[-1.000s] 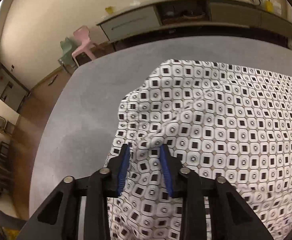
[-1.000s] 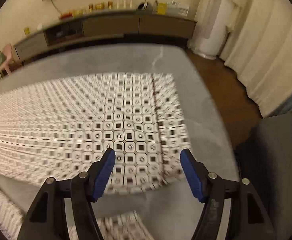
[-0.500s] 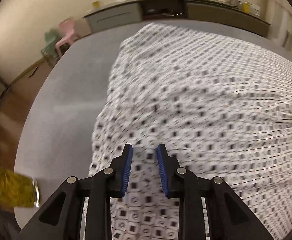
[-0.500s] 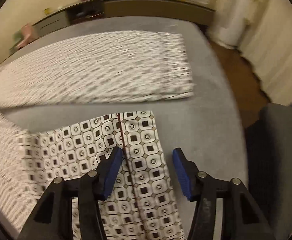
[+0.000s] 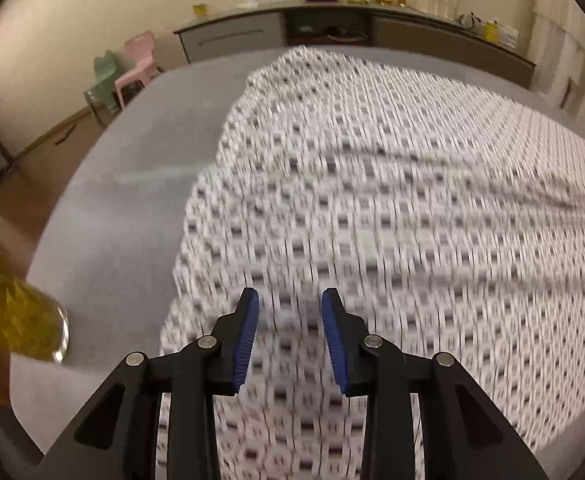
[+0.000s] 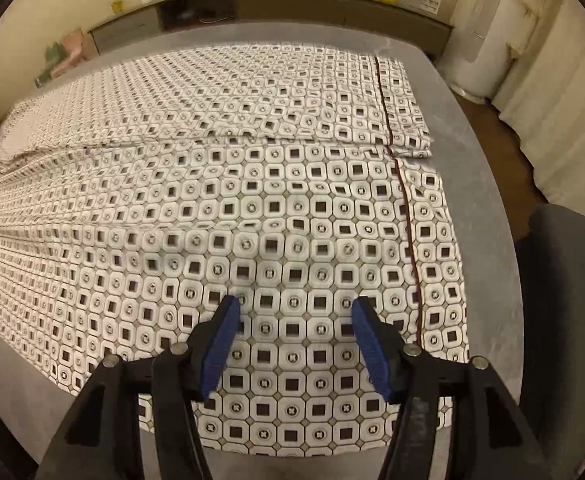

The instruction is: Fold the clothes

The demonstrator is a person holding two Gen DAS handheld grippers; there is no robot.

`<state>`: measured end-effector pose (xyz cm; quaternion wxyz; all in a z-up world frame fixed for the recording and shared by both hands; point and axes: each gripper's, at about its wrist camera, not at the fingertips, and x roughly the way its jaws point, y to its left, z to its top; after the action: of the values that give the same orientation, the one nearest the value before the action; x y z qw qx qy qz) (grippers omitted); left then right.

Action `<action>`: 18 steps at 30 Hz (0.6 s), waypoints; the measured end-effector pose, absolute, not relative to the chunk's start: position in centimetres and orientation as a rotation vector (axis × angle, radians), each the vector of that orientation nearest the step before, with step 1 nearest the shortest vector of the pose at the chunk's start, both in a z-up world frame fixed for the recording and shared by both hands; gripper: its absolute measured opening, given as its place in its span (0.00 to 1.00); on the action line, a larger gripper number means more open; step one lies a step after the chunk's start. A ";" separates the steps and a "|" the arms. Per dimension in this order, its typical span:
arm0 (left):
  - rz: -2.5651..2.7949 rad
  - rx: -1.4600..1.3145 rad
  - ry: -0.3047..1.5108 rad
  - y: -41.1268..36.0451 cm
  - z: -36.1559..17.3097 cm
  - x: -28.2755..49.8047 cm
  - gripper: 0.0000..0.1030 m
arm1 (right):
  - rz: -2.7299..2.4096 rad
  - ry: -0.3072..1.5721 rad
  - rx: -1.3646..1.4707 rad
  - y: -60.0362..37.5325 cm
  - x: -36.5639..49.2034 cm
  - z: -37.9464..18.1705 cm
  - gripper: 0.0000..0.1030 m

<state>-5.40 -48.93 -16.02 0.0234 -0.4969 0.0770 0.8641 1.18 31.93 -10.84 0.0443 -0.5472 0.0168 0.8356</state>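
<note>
the left gripper [image 5: 289, 322] hovers half open and the right gripper [image 6: 295, 334] wide open, neither pinching the patterned garment [image 6: 252, 216], which lies spread in 2 side-by-side panels on the grey table [image 6: 488, 208], seemingly laid flat for another fold.
</note>
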 end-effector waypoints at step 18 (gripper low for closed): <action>2.684 -1.508 0.288 -52.7 -15.8 -1.3 0.34 | 2.462 -0.120 -1.973 32.6 -4.4 -14.6 0.65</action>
<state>-1.26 -52.67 -15.79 0.0249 -0.4875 0.0930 0.8678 -4.35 32.58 -14.56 -0.0079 -0.6250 -0.0379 0.7796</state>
